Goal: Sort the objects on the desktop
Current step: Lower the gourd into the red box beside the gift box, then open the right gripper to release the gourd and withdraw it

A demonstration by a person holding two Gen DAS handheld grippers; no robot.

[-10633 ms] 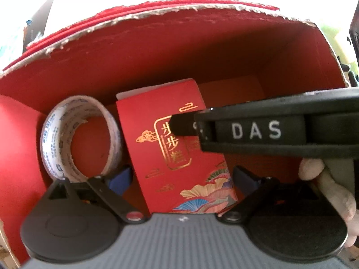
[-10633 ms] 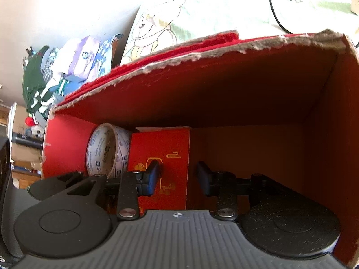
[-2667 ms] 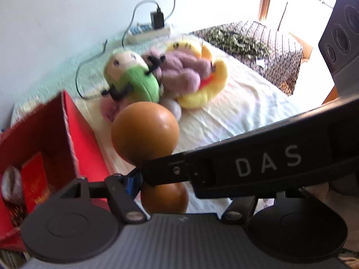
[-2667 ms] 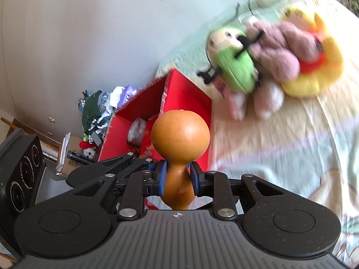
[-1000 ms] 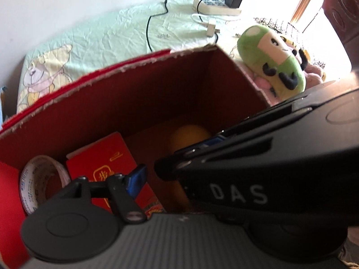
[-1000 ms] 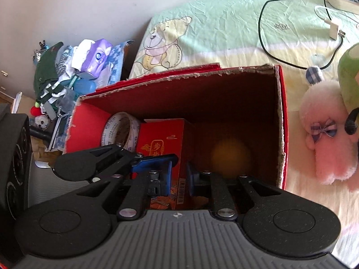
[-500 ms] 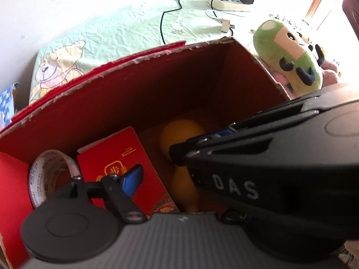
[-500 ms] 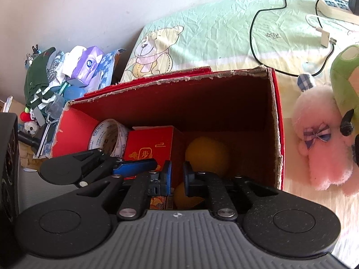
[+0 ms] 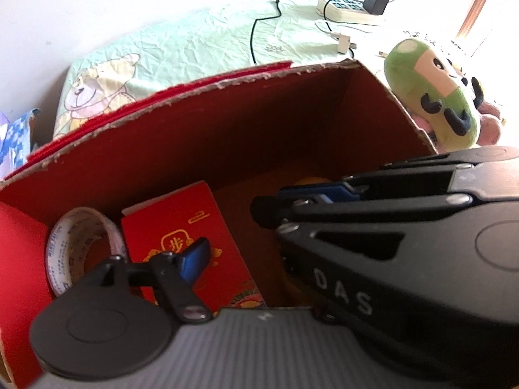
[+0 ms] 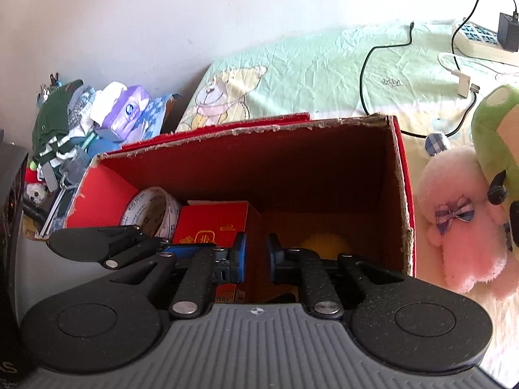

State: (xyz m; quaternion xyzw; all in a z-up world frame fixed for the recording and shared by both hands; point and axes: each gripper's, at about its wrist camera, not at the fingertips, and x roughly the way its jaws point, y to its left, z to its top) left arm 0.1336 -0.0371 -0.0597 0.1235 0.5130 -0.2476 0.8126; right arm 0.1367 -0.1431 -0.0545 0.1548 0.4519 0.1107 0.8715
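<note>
Right gripper (image 10: 254, 261) above red box (image 10: 404, 201), jaws slightly parted, holding nothing; gourd (image 10: 324, 242) (orange, partly hidden) lies below, right of fingertips. Left gripper's (image 9: 227, 227) state: cannot tell.

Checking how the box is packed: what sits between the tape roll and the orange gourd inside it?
The red envelope pack stands between the tape roll and the gourd, inside the red box; clearest in the right wrist view.

box (image 10: 402, 175): red, raw brown torn rim
envelope (image 9: 191, 243): red, gold print
tape roll (image 9: 65, 253): white, blue lettering
gourd (image 10: 324, 241): orange-yellow
bedsheet (image 10: 308, 68): pale green, bear print
plush (image 10: 460, 214): pink, checked bow
</note>
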